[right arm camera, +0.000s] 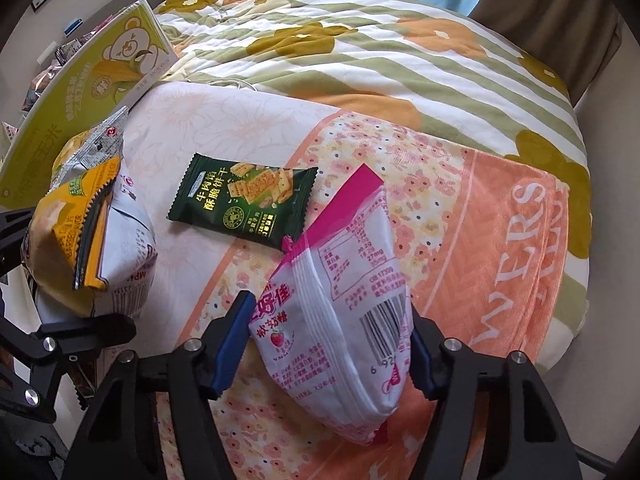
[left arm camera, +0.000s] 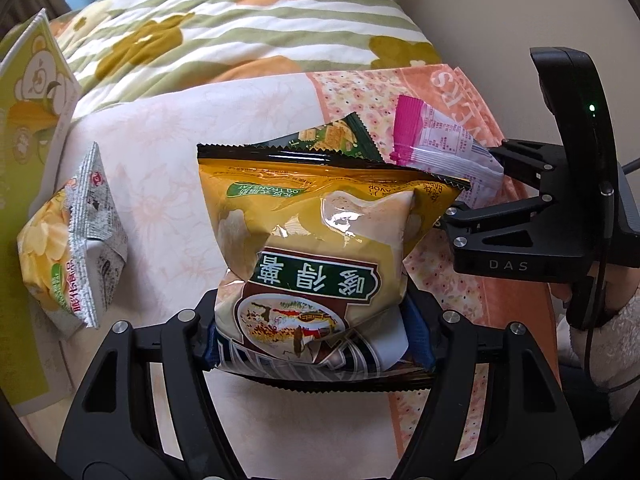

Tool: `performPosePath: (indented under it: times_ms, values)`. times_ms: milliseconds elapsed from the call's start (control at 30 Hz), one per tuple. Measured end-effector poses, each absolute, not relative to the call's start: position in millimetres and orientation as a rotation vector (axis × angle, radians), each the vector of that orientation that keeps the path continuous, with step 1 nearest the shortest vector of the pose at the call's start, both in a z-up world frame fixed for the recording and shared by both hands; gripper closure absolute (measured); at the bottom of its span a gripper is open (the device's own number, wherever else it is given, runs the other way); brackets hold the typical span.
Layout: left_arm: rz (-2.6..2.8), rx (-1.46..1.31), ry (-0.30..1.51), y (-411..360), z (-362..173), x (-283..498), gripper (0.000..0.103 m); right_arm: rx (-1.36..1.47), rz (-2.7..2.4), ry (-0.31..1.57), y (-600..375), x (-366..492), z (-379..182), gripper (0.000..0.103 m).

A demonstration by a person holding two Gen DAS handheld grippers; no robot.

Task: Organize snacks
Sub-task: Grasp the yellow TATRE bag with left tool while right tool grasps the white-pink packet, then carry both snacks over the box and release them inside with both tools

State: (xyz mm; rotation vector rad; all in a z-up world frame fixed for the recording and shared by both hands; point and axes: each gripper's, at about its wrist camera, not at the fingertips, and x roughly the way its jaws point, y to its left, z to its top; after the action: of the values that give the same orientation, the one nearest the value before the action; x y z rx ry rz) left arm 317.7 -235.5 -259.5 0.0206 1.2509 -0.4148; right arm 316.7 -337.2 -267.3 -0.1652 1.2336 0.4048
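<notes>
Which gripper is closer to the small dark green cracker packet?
Right. The right gripper, clamping the pink-and-white bag, sits just beside the dark green cracker packet; the left gripper is farther.

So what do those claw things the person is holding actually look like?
Each claw is a black frame of cut-out struts with silver bolt heads and blue finger pads. The right claw carries white "DAS" lettering, a green light and a black cable. The hand behind it wears a fluffy pale sleeve.

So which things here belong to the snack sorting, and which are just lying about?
In the job:
- yellow crisp bag, clamped in the left gripper
- pink-and-white sweet bag, clamped in the right gripper
- green cracker packet
- small crisp packet
- green bear box

Lying about:
- striped quilt
- orange towel
</notes>
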Motion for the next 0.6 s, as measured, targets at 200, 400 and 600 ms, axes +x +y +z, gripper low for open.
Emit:
performPosePath:
  times_ms: [200,400,600]
  values:
    - [-0.416,0.015,1.206,-232,-235,310,0.036,-0.166,0.391,1.203,-339,307,-248,0.053]
    - [-0.371,0.004,1.12,-211,-184,302,0.036,-0.147,0.383,1.129,-337,297,-200,0.053]
    - [-0.283,-0.013,1.011,-162,-122,300,0.036,-0.139,0.424,1.019,-315,293,-139,0.053]
